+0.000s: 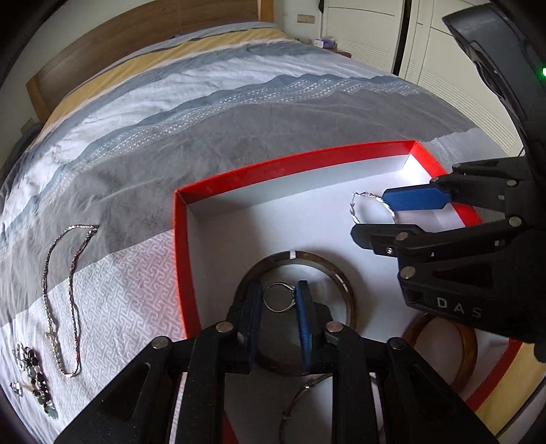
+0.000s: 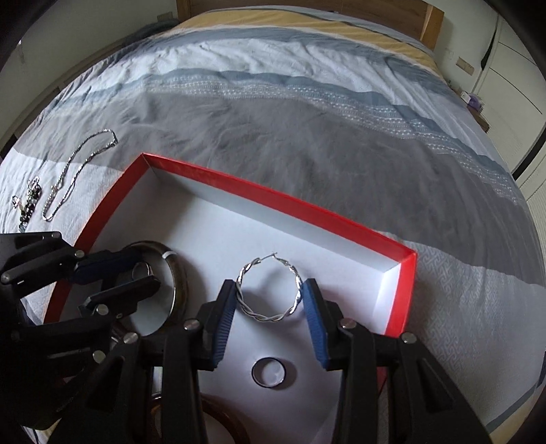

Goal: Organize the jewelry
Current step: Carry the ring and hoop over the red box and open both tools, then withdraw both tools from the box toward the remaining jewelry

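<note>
Pinching a small silver ring (image 1: 278, 297) in left gripper (image 1: 279, 300) above dark bangle (image 1: 344, 290) inside red box (image 1: 181, 259); right gripper (image 2: 269, 293) spread around twisted hoop earring (image 2: 269, 290), near box's far right corner.

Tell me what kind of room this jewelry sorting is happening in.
Most likely a bedroom. The red box sits on a made bed with a striped grey and white duvet, a wooden headboard stands behind it, and white wardrobe doors line the wall.

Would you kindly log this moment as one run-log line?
left tongs: around ring inside bangle | right tongs: open, flanking hoop earring | box: red | chain: on bed
</note>
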The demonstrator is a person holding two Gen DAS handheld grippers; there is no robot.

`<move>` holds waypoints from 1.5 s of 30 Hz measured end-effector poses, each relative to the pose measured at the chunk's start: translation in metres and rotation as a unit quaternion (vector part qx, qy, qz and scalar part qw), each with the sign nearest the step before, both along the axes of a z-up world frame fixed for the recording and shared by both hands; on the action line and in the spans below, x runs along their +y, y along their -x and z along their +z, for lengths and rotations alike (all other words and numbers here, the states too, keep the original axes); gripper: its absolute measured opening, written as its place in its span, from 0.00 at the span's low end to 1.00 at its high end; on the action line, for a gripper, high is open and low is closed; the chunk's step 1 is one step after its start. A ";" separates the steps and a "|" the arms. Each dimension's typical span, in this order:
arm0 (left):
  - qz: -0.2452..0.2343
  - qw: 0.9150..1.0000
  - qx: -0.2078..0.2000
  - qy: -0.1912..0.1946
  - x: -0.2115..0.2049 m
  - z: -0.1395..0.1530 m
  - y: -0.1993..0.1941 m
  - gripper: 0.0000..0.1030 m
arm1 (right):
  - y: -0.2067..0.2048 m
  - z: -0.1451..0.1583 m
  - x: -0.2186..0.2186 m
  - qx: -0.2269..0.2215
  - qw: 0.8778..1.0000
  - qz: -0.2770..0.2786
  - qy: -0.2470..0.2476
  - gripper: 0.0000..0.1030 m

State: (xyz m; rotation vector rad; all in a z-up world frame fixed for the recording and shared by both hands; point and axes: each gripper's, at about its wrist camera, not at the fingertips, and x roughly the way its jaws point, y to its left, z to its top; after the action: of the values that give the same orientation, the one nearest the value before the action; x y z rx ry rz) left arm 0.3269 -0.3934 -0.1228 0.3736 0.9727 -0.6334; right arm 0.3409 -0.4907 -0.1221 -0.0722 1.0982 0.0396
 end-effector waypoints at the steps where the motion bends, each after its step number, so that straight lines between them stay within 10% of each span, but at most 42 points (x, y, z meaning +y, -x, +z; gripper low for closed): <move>1: 0.002 1.000 -0.003 -0.001 0.001 -0.001 -0.001 0.20 | -0.001 -0.001 0.001 0.003 1.000 0.002 0.003 0.38; 18: 0.001 0.999 -0.009 0.046 0.023 0.041 0.030 0.42 | 0.030 0.034 -0.002 -0.020 1.000 -0.015 0.012 0.38; 31: 0.045 0.992 -0.106 0.054 0.094 0.149 0.137 0.55 | 0.154 0.154 0.038 -0.119 0.993 -0.022 -0.015 0.38; 45: 0.086 0.979 -0.181 0.046 0.194 0.218 0.246 0.66 | 0.283 0.192 0.115 -0.160 0.986 -0.016 -0.041 0.38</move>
State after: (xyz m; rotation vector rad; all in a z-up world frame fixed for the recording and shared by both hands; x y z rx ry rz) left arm 0.0811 -0.1995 0.0952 0.3062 0.6164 -0.4314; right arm 0.0577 -0.3759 0.0701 0.0123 0.7752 0.0424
